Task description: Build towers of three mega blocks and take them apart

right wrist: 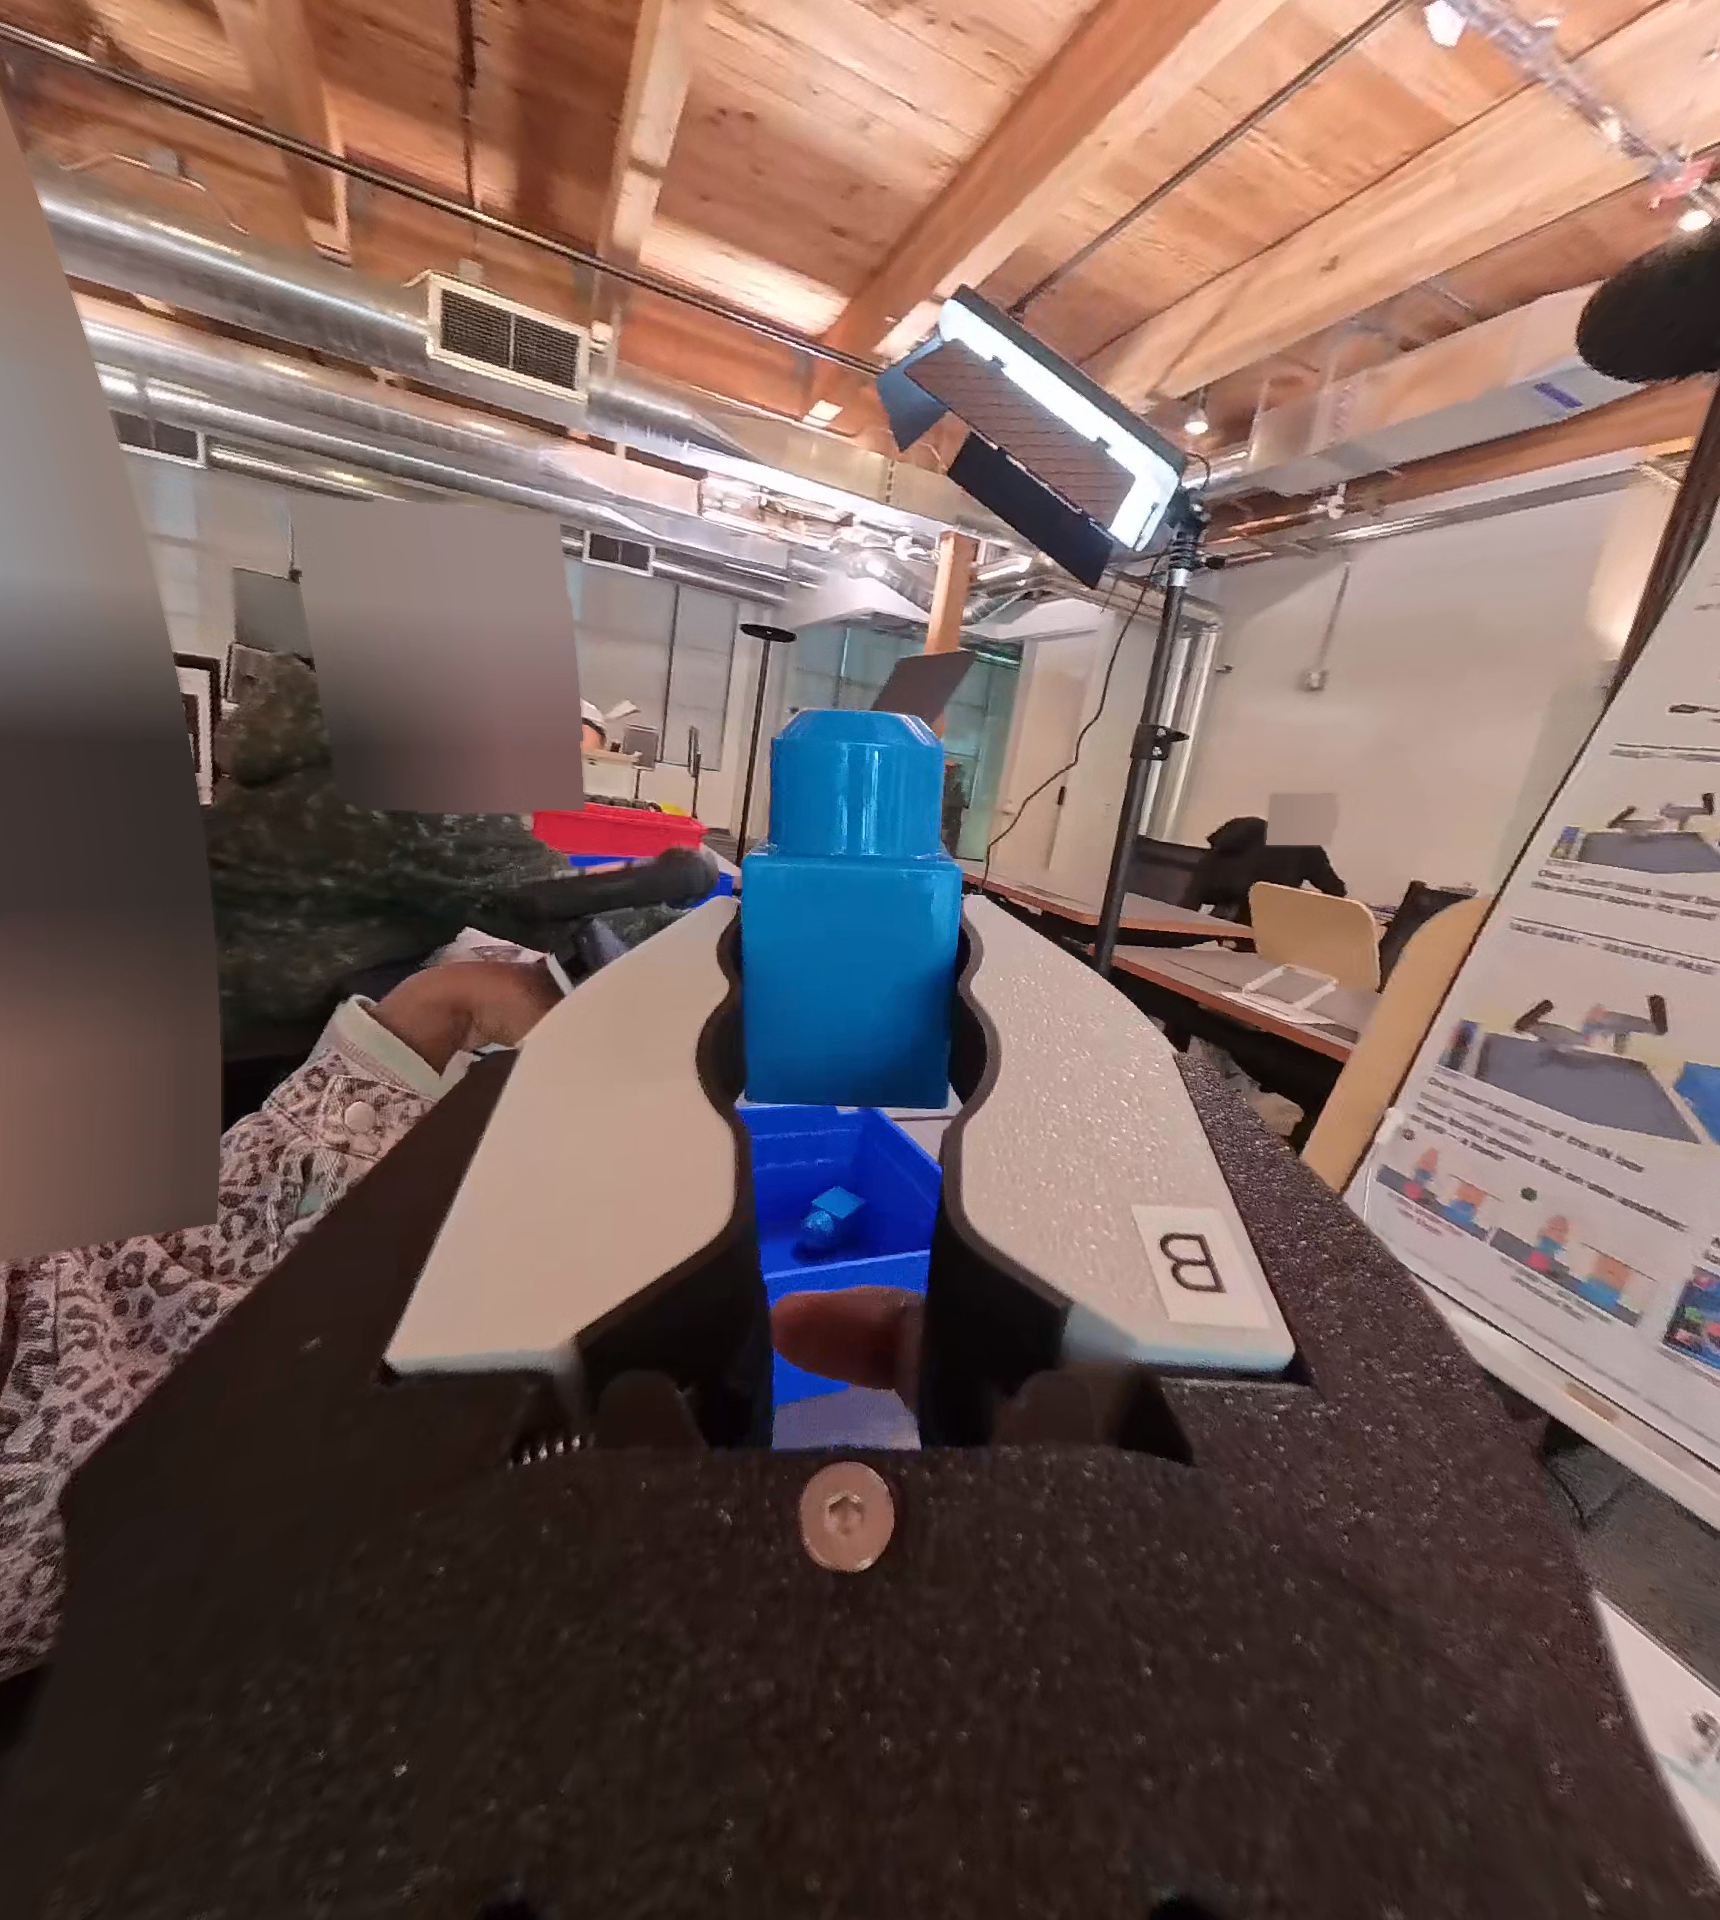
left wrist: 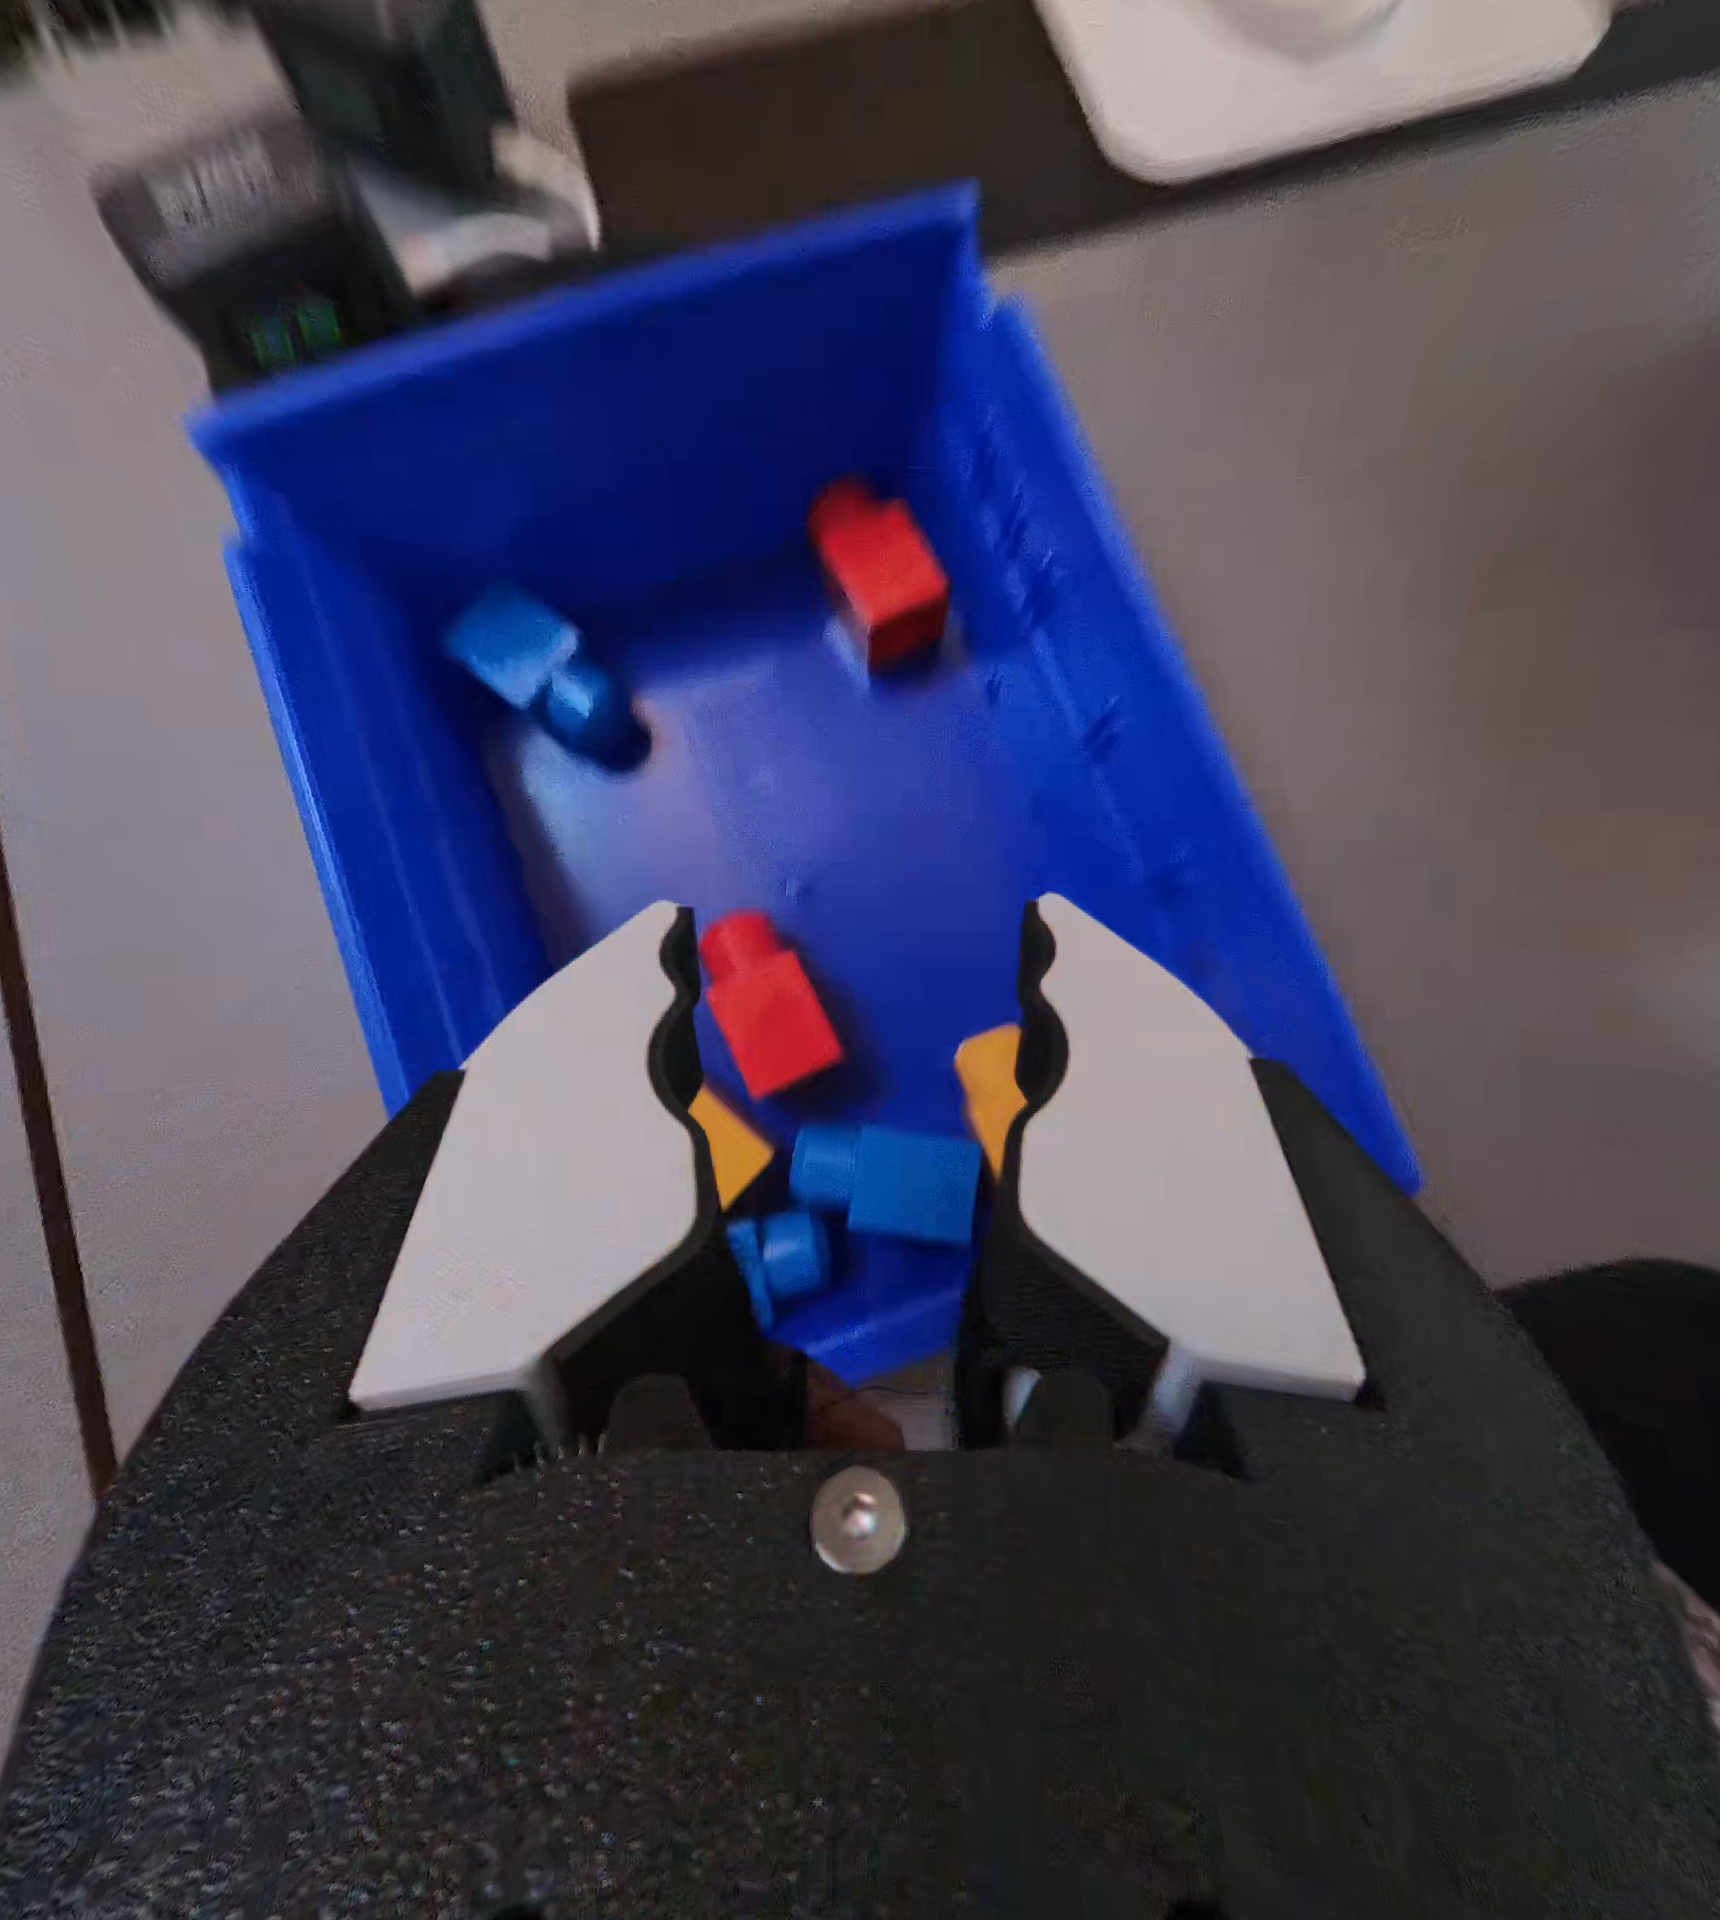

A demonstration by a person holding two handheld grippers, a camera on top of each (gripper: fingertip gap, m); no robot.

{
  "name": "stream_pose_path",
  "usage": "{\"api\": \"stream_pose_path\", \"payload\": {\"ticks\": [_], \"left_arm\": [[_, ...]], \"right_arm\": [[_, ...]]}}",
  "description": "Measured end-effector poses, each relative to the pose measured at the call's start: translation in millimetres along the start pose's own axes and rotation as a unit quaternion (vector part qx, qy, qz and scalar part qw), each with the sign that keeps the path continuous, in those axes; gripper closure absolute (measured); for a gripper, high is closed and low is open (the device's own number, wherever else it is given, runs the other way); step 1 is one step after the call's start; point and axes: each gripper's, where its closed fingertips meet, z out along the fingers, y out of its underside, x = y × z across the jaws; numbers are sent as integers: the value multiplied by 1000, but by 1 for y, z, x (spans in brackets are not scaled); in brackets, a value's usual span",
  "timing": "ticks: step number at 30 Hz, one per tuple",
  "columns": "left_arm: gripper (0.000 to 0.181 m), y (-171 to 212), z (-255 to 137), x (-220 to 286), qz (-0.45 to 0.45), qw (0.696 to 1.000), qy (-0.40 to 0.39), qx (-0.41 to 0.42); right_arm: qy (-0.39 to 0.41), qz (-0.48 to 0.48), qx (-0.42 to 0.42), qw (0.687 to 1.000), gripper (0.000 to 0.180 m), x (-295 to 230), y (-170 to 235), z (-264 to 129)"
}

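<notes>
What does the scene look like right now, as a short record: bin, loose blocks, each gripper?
bin: blue bin, open top, on a grey table
loose blocks in bin: two red, three blue, two orange partly hidden
left gripper: open over the bin, holding nothing
right gripper: fingers shut on a blue block, stud up, raised above the bin
towers: none visible
</notes>
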Motion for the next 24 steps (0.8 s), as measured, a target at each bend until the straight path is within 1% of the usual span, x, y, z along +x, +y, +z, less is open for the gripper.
{"api": "stream_pose_path", "payload": {"ticks": [1, 3, 6, 10, 13, 14, 15, 16, 17, 18, 19, 20, 21, 22, 23, 24], "left_arm": [[120, 15, 7, -7, -12, 999, 0, -36], [118, 31, 20, -12, -24, 996, 6, -80], [118, 44, 34, -19, -31, 990, -17, -136], [123, 56, 57, -22, -32, 983, -15, -180], [125, 86, 81, -32, -54, 965, -13, -255], [128, 97, 89, -34, -63, 958, -7, -279], [142, 104, 94, -38, -67, 954, -9, -293], [144, 94, 96, -45, -63, 964, -25, -258], [144, 82, 93, -36, -71, 972, 9, -224], [144, 63, 86, -28, -62, 983, 35, -167], [144, 35, 74, -23, -41, 994, 46, -86], [144, -2, 55, -17, -28, 998, 53, 16], [144, -44, 29, -7, -24, 987, 70, 140], [144, -84, -7, 14, -20, 956, 119, 269], [145, -113, -50, 43, -8, 901, 198, 385], [145, -131, -94, 72, 4, 832, 285, 476]], "right_arm": [[1, 0, -1, 1000, 145, 1, 0, 0], [0, 2, -4, 1000, 144, 1, 2, 1], [-1, -4, -17, 1000, 145, -1, 7, 5], [-2, -17, -34, 999, 145, -4, 12, 8], [-2, -18, -34, 999, 145, -4, 12, 8], [-1, -18, -33, 999, 145, -4, 12, 7], [1, -19, -32, 999, 145, -3, 11, 7], [2, -19, -31, 999, 145, -2, 11, 6], [2, -19, -31, 999, 145, -2, 11, 6], [3, -18, -32, 999, 145, -1, 11, 6], [1, -16, -35, 999, 144, -1, 12, 6], [-4, -14, -42, 999, 145, -2, 15, 7], [-11, -11, -54, 998, 145, -4, 20, 8], [-19, -6, -71, 997, 145, -6, 27, 10], [-29, -2, -92, 995, 145, -9, 35, 13], [-43, 3, -115, 992, 144, -13, 44, 17]]}}
